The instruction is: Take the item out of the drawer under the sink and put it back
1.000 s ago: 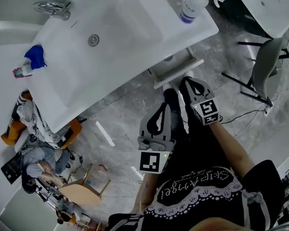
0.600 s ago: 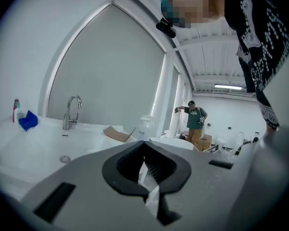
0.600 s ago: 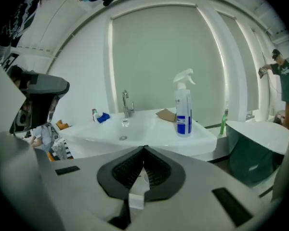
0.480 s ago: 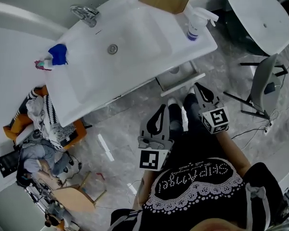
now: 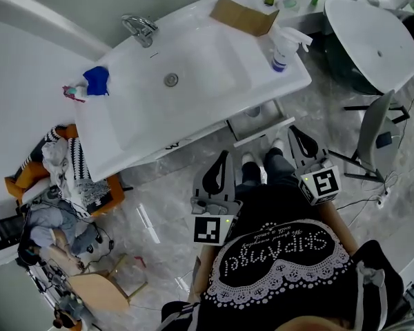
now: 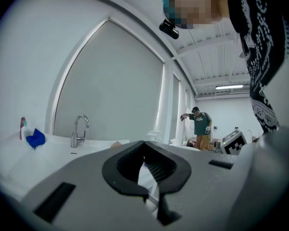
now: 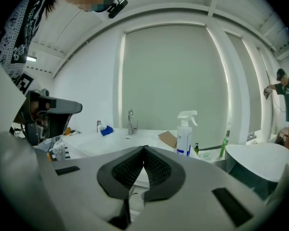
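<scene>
The white drawer [image 5: 265, 131] under the sink [image 5: 193, 81] stands a little way out; a dark shape shows in its gap, too small to identify. My right gripper [image 5: 294, 130] hangs just right of the drawer front, apart from it, jaws shut and empty. My left gripper [image 5: 224, 155] is lower and to the left, over the floor, also shut on nothing. In the left gripper view the left gripper [image 6: 144, 142] has its pads together. The right gripper [image 7: 144, 148] shows the same in its own view, pointing at the sink top.
On the sink top are a spray bottle [image 5: 281, 50], a cardboard piece [image 5: 243, 14], a faucet [image 5: 139, 27] and a blue cloth [image 5: 96, 80]. A round white table [image 5: 372, 36] and a chair [image 5: 383, 126] stand at the right. A basket of clothes [image 5: 62, 178] sits at the left. A person [image 6: 200, 126] stands far off.
Both grippers have drawn back from the drawer; the right one was at its front a second ago. The head view has pulled back, showing more of the sink. The drawer stays slightly out.
</scene>
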Demonstrator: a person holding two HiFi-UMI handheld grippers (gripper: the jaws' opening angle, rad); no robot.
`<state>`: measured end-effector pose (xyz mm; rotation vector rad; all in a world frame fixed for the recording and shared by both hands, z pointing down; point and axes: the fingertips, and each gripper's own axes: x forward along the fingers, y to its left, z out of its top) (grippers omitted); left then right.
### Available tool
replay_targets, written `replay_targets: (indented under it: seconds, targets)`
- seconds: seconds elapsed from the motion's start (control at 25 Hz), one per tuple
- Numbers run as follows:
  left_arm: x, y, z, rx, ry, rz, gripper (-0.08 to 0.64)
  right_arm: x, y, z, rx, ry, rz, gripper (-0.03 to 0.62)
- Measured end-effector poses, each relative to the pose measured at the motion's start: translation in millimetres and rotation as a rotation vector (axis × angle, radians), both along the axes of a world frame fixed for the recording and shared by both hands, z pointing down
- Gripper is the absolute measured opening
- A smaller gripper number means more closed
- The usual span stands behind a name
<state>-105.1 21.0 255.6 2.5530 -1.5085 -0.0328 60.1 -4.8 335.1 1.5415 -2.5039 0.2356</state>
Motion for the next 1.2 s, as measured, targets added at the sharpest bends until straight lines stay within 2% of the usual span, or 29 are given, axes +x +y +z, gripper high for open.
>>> replay_targets:
  seconds: [0.12, 0.32, 0.48, 0.68, 0.84, 1.2]
  targets:
    - [-6, -1, -5, -0.01, 0.002, -0.017, 0.005, -3, 5, -14, 0.025, -0.008, -0.012, 0.018]
    - [-11, 1, -8, 0.035, 0.003, -0.016, 0.005, -8, 6, -33, 0.086, 0.006, -0.029, 0.018]
    - [-4, 4, -2, 0.058, -0.002, 0.014, 0.005, -10, 4, -54, 0.139, -0.046, -0.046, 0.018]
    - [0, 0, 5, 0.043, -0.031, 0.008, 0.006, -5, 7, -61, 0.173, -0.115, -0.076, 0.02]
    - [3, -1, 7, 0.03, -0.013, 0.005, 0.005, 1, 9, -49, 0.134, -0.121, -0.066, 0.02]
    - [27, 2, 10, 0.014, -0.041, 0.056, 0.005, 15, 20, -41, 0.112, -0.115, -0.055, 0.02]
